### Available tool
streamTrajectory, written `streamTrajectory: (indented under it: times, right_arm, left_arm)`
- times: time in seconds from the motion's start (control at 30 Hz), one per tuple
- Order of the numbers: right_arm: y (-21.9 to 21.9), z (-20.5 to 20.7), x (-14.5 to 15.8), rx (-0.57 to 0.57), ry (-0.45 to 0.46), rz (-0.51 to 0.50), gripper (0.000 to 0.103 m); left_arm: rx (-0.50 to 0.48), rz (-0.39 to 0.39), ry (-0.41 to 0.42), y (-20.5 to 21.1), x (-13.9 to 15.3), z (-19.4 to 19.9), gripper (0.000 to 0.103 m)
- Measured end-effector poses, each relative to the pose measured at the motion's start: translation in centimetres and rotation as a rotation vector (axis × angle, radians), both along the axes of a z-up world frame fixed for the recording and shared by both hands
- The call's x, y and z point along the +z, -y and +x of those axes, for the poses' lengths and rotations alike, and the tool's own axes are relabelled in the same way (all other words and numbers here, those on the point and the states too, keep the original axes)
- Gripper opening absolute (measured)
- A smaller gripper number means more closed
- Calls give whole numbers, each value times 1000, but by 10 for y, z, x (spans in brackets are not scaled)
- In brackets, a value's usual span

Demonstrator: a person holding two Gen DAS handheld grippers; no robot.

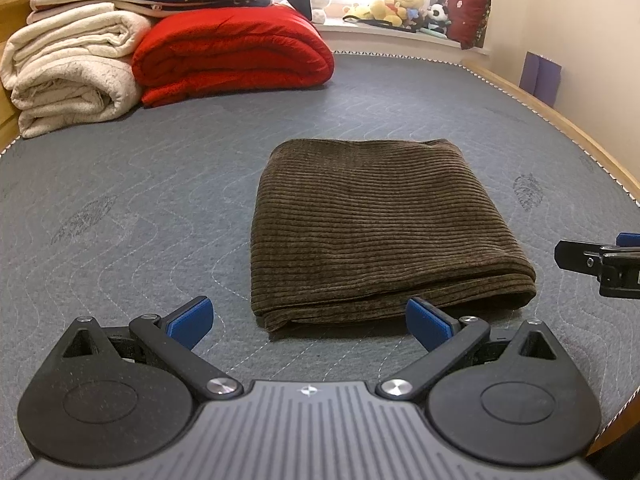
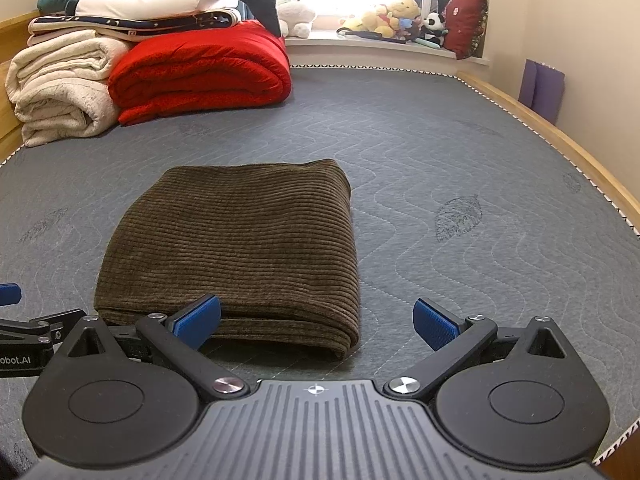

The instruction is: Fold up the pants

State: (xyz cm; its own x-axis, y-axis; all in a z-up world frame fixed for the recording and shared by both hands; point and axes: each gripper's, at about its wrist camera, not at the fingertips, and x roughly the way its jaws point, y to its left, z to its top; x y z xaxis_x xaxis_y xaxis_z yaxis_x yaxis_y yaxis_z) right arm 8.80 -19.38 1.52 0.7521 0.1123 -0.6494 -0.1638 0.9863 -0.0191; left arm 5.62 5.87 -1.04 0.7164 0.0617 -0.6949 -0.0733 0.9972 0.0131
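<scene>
The folded pants (image 1: 384, 236) lie on the grey mattress (image 1: 160, 184) just ahead of both grippers; the left gripper (image 1: 310, 320) and the right gripper (image 2: 316, 320) each hold their fingers wide apart, empty; bare mattress lies open all around, blankets (image 1: 236, 56) well beyond; the brown corduroy forms a neat, thick rectangle.

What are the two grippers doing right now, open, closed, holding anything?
Left gripper: open, holding nothing, just short of the folded brown pants.
Right gripper: open, holding nothing, at the near right corner of the pants.
</scene>
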Motion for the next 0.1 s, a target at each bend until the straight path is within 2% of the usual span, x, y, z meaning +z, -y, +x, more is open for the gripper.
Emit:
streamTrajectory:
  times: [0.1]
  right_arm:
    - [0,0,0,1,-1,0,102]
  left_arm:
    - [1,0,2,0,0,0,103]
